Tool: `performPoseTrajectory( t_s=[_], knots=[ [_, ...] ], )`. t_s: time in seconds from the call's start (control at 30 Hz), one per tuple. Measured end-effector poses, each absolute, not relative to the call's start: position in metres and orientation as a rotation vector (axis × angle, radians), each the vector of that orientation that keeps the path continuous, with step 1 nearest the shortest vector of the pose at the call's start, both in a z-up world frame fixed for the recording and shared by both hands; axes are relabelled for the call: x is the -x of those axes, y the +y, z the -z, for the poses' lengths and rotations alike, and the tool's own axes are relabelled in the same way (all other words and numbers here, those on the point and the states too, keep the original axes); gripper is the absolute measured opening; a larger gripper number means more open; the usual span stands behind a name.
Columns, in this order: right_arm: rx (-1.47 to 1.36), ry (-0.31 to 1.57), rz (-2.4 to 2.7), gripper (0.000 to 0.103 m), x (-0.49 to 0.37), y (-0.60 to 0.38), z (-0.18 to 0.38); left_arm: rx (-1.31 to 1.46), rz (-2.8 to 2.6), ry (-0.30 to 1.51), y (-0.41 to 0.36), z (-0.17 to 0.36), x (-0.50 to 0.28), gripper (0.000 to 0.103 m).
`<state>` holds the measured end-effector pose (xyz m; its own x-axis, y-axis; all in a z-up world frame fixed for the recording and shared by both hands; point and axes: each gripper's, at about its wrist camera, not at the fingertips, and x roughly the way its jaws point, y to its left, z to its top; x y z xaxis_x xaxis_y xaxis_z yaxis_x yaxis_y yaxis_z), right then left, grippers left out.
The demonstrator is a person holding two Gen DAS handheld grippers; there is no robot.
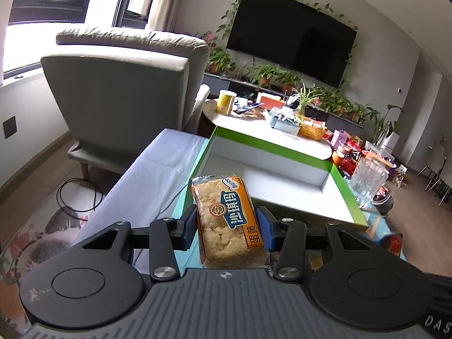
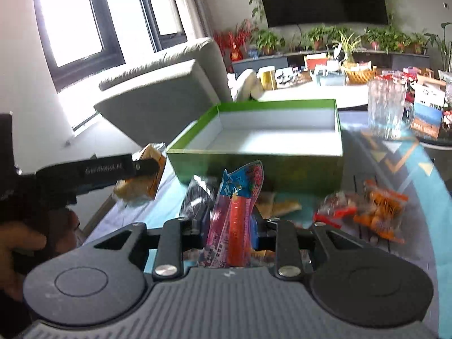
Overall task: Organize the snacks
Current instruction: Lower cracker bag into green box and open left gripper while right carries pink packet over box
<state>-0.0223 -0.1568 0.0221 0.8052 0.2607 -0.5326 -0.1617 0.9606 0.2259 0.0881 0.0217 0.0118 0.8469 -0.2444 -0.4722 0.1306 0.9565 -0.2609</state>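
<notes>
Left gripper [image 1: 229, 227] clamps the orange rice-cake packet [image 1: 227, 220], long axis running toward the green box [image 1: 282, 148] at twelve o'clock. Right gripper [image 2: 230, 227] pinches the sausage packet [image 2: 236, 214] upright, tip at twelve.

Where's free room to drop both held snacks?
The green box is empty: its whole white floor is free. The lavender cloth strip left of the box is bare too. Crowded: in front of the box, loose snack packets; to its right, the glass mug.
</notes>
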Motion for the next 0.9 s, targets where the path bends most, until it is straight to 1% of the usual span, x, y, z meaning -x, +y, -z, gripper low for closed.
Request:
performPoseTrajectory(
  t_s=[0.3, 0.6, 0.77, 0.9],
  knots=[
    [-0.189, 0.491, -0.2, 0.03, 0.0, -0.169, -0.042, 0.187, 0.222, 0.484, 0.006, -0.029, -0.112, 0.042],
    [-0.213, 0.442, -0.184, 0.03, -0.024, -0.183, -0.05, 0.132, 0.244, 0.425, -0.02, -0.048, -0.148, 0.042],
    [-0.232, 0.444, -0.167, 0.03, -0.033, -0.191, -0.049, 0.104, 0.237, 0.438, -0.035, -0.041, -0.18, 0.042],
    [-0.234, 0.44, -0.149, 0.03, -0.042, -0.197, -0.051, 0.096, 0.215, 0.48, -0.041, -0.027, -0.203, 0.038]
  ],
)
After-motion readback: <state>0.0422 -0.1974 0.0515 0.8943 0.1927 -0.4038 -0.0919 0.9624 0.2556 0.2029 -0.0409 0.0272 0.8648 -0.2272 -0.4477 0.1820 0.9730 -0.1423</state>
